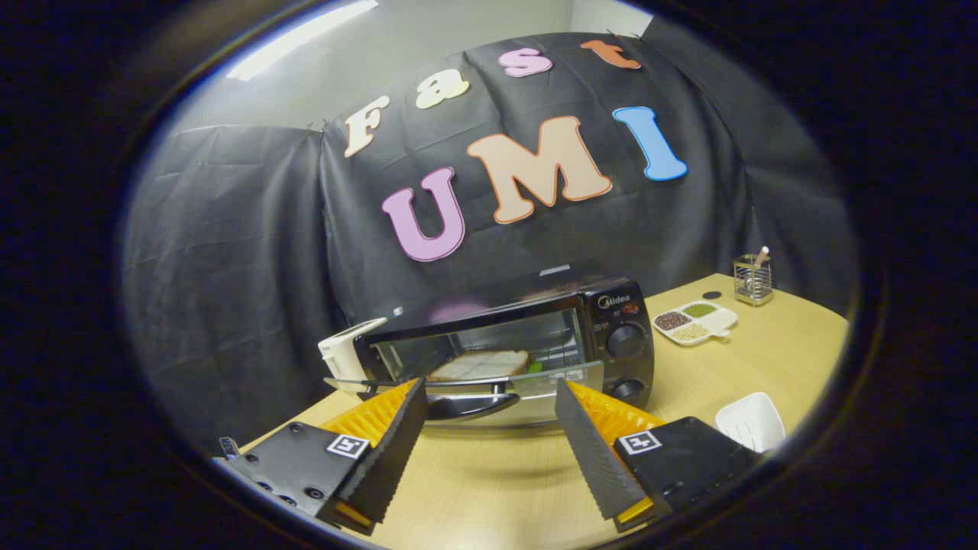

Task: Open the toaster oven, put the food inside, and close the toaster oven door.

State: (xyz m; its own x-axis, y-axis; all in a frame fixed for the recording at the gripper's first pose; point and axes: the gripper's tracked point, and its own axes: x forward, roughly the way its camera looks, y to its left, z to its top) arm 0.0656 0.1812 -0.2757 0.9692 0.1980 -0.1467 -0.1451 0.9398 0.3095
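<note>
Glass door is hanging down with toast already inside, so I'm bringing the open, empty gripper under its handle to lift squarely.

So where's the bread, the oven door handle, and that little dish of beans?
bread [480, 365]: gripper view, top crust of the slice inside the toaster oven.
door handle [466, 405]: gripper view, middle of the bar.
bean dish [722, 327]: gripper view, bare white rim.

One toaster oven, one bread slice, two dishes, one utensil holder.
</note>
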